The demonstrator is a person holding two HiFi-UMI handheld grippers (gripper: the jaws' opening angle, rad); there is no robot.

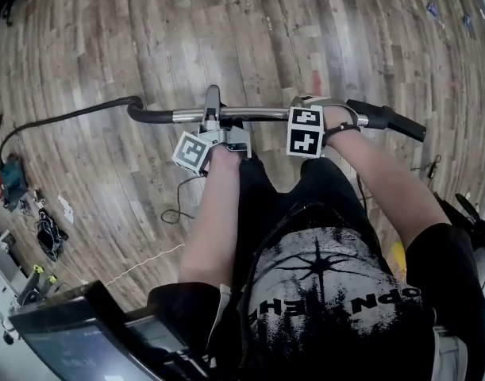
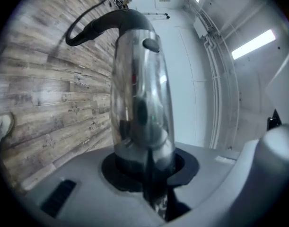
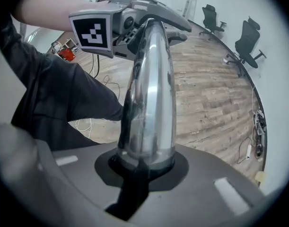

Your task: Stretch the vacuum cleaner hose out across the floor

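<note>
left gripper [image 1: 213, 111] and right gripper [image 1: 318, 113] both clamp the chrome wand [image 1: 262, 114]; black hose [image 1: 67, 118] trails left, apparently onto the wood floor [image 1: 147, 38].

Beyond my left gripper [image 1: 213, 108] and right gripper [image 1: 309, 109]: bare floor [image 1: 250, 30], free passage. Behind left gripper: loose cable [image 1: 172, 206] on floor, my legs [image 1: 266, 189] close.

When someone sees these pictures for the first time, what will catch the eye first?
The shiny chrome tube, held level in front of the person, stands out most; the left gripper and the right gripper are both shut on it. From its left end in the head view, a black hose trails away over the wooden floor.
</note>
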